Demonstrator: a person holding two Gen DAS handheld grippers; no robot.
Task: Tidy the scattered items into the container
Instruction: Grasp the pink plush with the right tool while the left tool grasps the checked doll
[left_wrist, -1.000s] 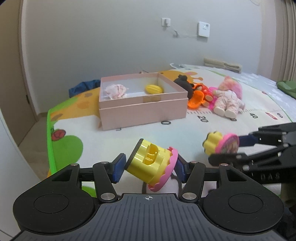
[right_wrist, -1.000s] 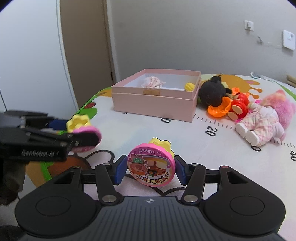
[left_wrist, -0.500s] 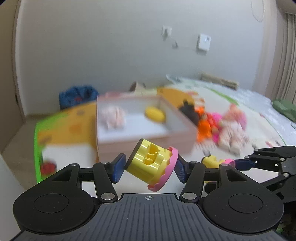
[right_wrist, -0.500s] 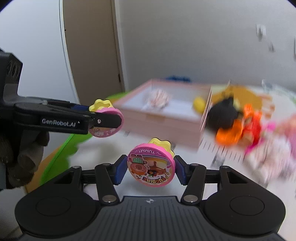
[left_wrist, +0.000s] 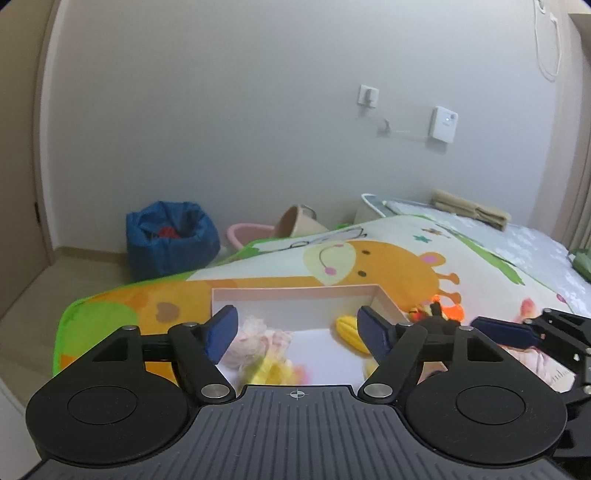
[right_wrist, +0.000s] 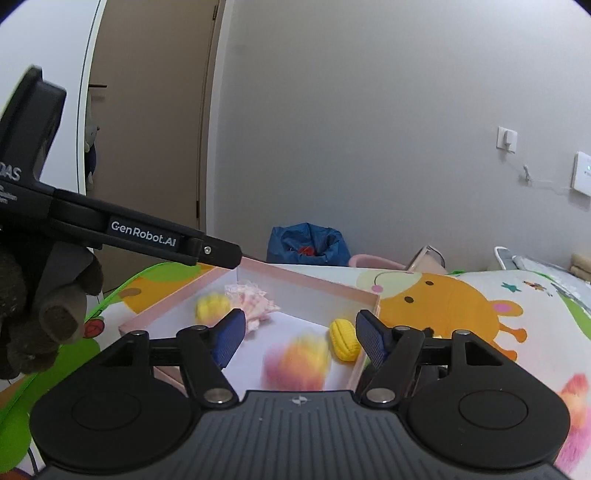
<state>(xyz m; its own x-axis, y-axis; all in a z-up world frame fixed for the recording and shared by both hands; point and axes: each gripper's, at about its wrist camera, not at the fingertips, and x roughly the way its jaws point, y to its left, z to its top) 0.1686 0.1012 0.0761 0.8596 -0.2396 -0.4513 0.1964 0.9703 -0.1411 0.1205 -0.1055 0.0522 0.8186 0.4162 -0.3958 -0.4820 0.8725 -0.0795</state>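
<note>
The pink box (left_wrist: 295, 293) (right_wrist: 364, 295) lies on the play mat below both grippers. My left gripper (left_wrist: 297, 334) is open over it, with a blurred yellow and pink pudding toy (left_wrist: 273, 371) falling beneath. My right gripper (right_wrist: 297, 338) is open too, and a second blurred pink and yellow pudding toy (right_wrist: 299, 362) drops into the box. Another yellow blur (right_wrist: 212, 308) shows at the box's left side. Inside lie a pink shell-like toy (left_wrist: 255, 341) (right_wrist: 251, 299) and a yellow corn toy (left_wrist: 349, 328) (right_wrist: 343, 339).
The giraffe play mat (left_wrist: 388, 266) spreads to the right, with orange and pink dolls (left_wrist: 439, 312) beside the box. A blue bag (left_wrist: 168, 238), a pink basin (left_wrist: 249, 232) and a wall stand behind. A gloved hand (right_wrist: 40, 306) holds the left gripper.
Both grippers have moved forward over the pink box and opened. The two pudding toys have left their fingers and are dropping into the box.
</note>
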